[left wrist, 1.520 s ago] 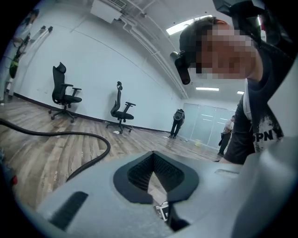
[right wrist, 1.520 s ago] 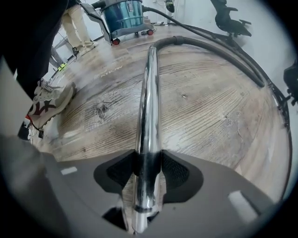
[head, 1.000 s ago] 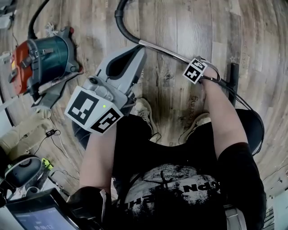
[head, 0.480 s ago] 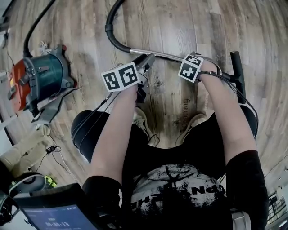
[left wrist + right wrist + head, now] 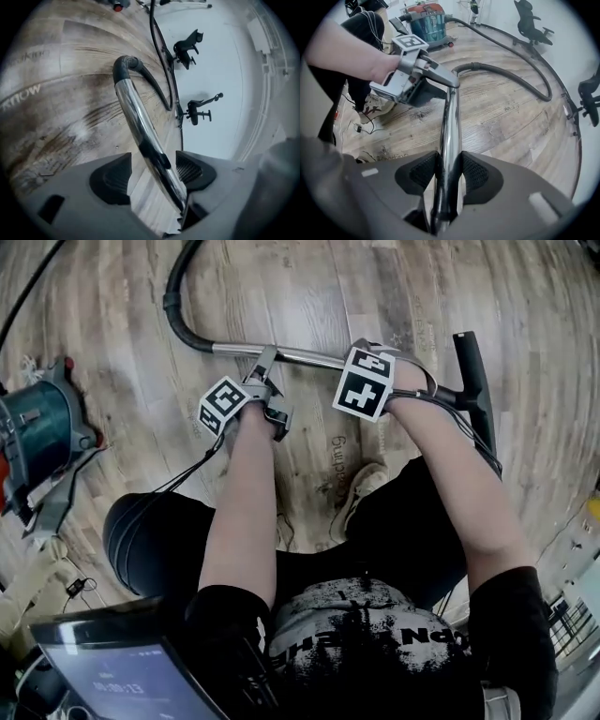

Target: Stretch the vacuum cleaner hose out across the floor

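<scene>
Vacuum body: a teal and orange drum-shaped vacuum cleaner (image 5: pixel 37 432) stands on the wooden plank floor (image 5: pixel 112 343) at the far left, well apart from both grippers
Hose: the black ribbed flexible hose (image 5: pixel 173 310) lies on the floor, bends down from the top edge and joins the left end of the tube; the right gripper view shows it going in a long curve back to the drum
Tube: a shiny chrome metal tube (image 5: pixel 300 356) runs rightwards from the hose
Left gripper: the left gripper (image 5: pixel 270 390) has its jaws apart, just been opening; the tube passes between them, nearer to one pad, not squeezed
Right gripper: the right gripper (image 5: pixel 449 171) points down, and both pads press on the tube
Nozzle: a black bar-shaped floor nozzle (image 5: pixel 473 381) is at the tube's right end
</scene>
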The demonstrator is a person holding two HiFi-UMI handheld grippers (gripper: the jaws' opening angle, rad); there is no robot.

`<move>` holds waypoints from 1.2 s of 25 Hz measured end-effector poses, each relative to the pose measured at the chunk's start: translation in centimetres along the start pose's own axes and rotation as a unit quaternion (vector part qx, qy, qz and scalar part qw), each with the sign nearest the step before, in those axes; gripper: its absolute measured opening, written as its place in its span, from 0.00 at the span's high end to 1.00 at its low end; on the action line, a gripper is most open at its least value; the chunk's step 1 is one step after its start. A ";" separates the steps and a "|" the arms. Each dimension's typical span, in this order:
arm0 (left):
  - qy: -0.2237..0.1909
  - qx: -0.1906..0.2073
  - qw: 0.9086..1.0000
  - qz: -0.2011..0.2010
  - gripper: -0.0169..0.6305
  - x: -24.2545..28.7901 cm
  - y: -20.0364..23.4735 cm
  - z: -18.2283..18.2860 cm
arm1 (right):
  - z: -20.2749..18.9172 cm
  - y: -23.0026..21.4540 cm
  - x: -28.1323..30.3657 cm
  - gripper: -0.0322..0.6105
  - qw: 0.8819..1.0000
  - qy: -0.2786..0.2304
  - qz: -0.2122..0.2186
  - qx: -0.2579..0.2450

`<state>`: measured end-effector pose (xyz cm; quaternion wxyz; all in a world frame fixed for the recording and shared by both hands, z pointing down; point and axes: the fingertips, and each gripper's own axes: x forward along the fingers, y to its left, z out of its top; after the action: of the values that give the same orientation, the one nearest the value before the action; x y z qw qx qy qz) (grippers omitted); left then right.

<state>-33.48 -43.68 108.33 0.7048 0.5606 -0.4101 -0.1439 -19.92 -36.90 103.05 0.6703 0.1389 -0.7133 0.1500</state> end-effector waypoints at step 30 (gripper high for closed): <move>-0.134 -0.015 0.961 -0.239 0.90 0.4 -17.2 4.1 | 1.5 -3.2 -2.8 0.82 0.986 -0.066 -0.145 -0.041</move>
<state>-31.84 -52.41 93.07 0.5964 0.6075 -0.3526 -0.3885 -19.78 -40.46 100.27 0.6417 0.2228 -0.7338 0.0118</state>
